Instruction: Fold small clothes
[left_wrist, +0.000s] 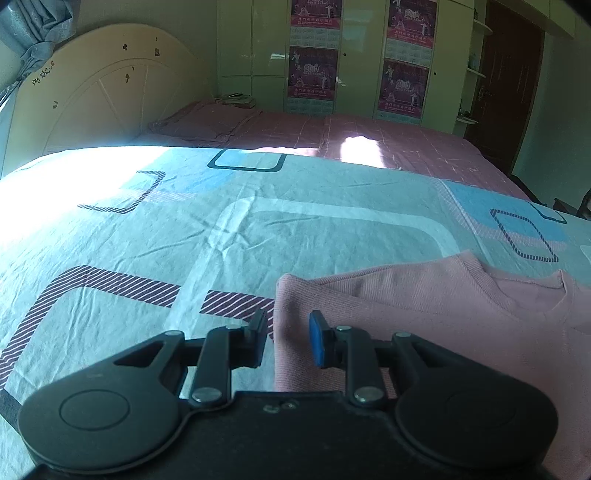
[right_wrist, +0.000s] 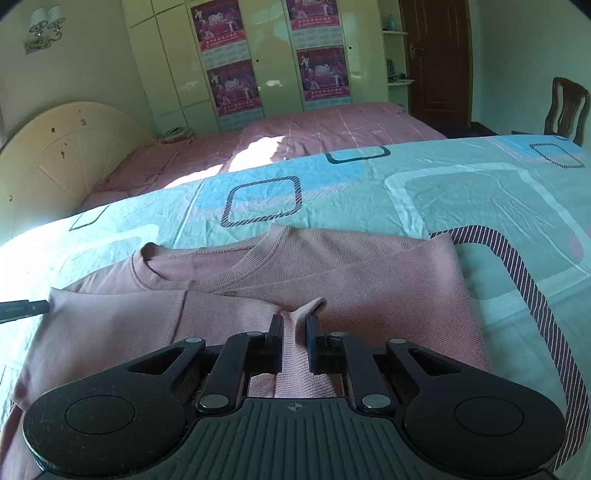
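My right tongs (right_wrist: 294, 326) pinch a raised ridge of the pink sweater (right_wrist: 369, 280) lying collar-away across the bed (right_wrist: 480, 192), while my left tongs (left_wrist: 287, 328) clamp its left folded edge, both set for a forward fold.

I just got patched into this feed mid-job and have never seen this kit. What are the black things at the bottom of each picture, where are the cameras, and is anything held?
Each picture comes from a camera mounted on a handheld two-finger gripper, looking forward along its fingers. The left gripper sits at the side edge of a pink sweater lying on a patterned sheet on the bed; fabric lies between its fingers, but whether they pinch it is unclear. The right gripper has closed on a raised fold of the same sweater. Behind are a second bed with a pink cover and a wardrobe.
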